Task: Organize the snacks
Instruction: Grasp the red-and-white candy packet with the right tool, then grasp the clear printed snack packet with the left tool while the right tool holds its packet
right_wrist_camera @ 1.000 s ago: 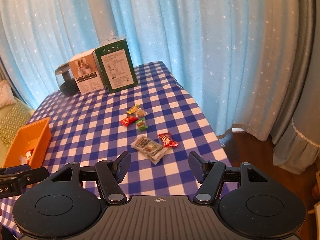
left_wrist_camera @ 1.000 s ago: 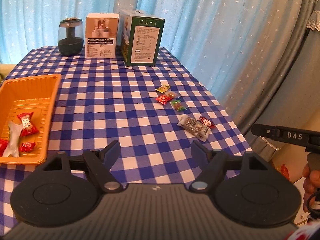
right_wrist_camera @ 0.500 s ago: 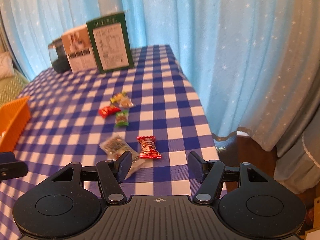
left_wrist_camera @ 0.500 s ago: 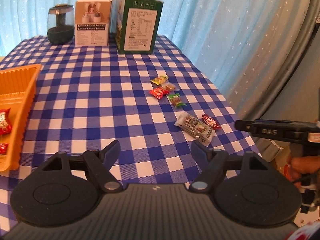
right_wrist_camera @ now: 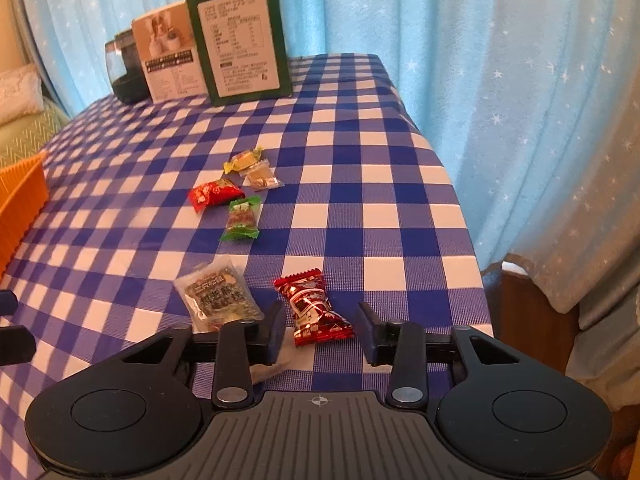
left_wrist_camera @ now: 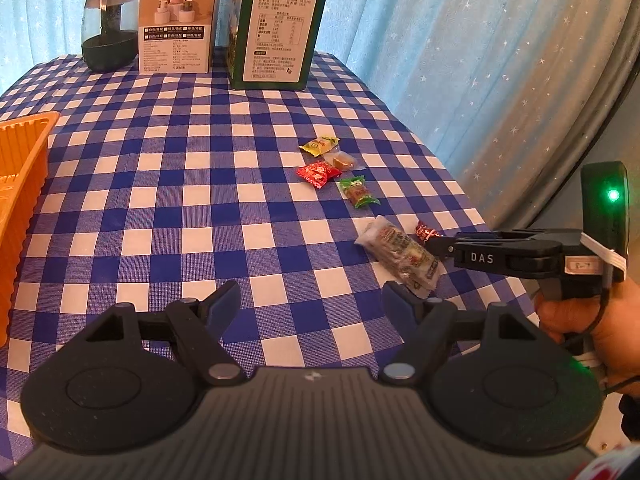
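The orange tray (left_wrist_camera: 24, 184) sits at the far left edge of the bench (left_wrist_camera: 168, 208), well apart from the loose snacks. The left claw (left_wrist_camera: 311, 295) hangs open and empty above bare checked cloth, with nothing between its fingers; the clear flat packet (left_wrist_camera: 400, 254) lies just ahead of its right finger. Right of that packet lies the red foil candy (right_wrist_camera: 312, 306), the nearest loose snack to the right claw (right_wrist_camera: 321, 330). In the right wrist view the candy sits directly between the two fingers, its near end at the fingertips and its long axis running roughly along the claw's pointing line, tilted slightly toward the left at the far end. The right claw's jaws have just been closing and now stand partly closed with the candy between them; a gap shows on both sides of the wrapper, so the pads do not yet press on it. The right hand is judged to be the nearer one for this pick. Further closing should clamp the wrapper across its short axis.
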The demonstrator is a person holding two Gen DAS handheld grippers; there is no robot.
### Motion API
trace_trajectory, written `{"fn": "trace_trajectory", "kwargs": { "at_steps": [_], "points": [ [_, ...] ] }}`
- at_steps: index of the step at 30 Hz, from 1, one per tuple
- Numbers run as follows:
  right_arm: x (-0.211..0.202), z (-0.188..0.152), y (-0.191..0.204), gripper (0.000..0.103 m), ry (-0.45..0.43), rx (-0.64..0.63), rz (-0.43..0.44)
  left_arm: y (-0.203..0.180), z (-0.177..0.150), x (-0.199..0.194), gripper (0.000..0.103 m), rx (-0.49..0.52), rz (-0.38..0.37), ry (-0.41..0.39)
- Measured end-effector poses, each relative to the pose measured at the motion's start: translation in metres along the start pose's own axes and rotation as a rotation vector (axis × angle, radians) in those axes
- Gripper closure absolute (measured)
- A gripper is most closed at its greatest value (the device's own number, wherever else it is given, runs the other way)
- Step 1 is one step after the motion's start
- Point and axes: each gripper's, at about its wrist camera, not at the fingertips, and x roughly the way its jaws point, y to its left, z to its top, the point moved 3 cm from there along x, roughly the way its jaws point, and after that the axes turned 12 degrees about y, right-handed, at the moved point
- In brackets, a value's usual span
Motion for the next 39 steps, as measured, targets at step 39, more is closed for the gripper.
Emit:
{"fn": "trace_trajectory", "kwargs": {
  "at_steps": [39],
  "points": [
    [-0.015,-0.044,0.037,0.082,-0.118,0.147,-0.003,-0.012,0.021,0.051,0.029,0.304,-0.051,-0.012]
  ]
}}
